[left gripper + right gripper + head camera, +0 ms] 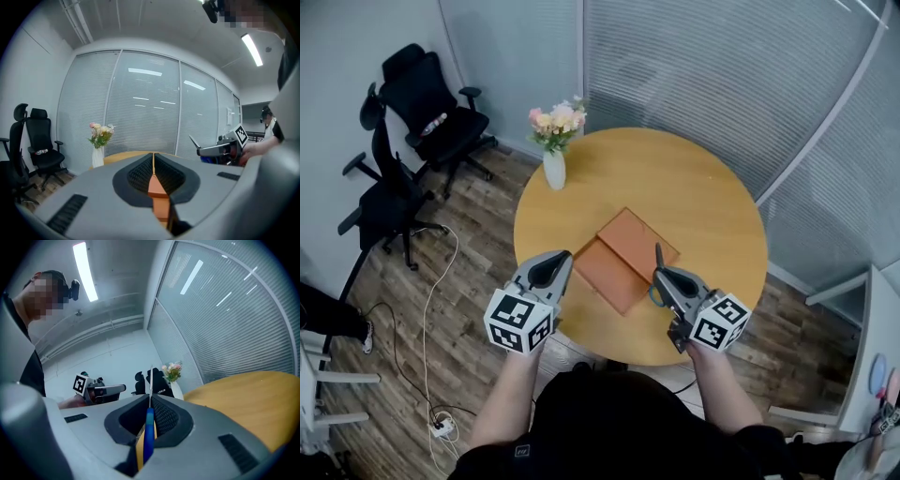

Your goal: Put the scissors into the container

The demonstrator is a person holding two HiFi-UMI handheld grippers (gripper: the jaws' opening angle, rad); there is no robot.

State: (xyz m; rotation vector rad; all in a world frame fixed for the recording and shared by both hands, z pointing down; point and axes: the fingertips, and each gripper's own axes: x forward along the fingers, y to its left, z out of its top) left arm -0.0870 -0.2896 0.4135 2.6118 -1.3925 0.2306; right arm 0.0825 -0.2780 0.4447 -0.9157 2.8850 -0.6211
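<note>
Right claw (667, 279) was clamped on the blue-handled scissors (658, 256), blade pointing away, over the round wooden counter (712, 216) beside the open orange container (623, 258). Left claw (549, 272) was closed, empty. A flower vase (554, 145) stood at the counter's far edge. Black office chairs (427, 108) stood on the wood floor (478, 234), and blinded glass walls (722, 75) ran behind.

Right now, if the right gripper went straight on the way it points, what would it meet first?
Probably the vase of flowers: the right gripper, scissors leading, points over the orange container toward it. Depth is unclear; it could slip past toward the black chairs.
</note>
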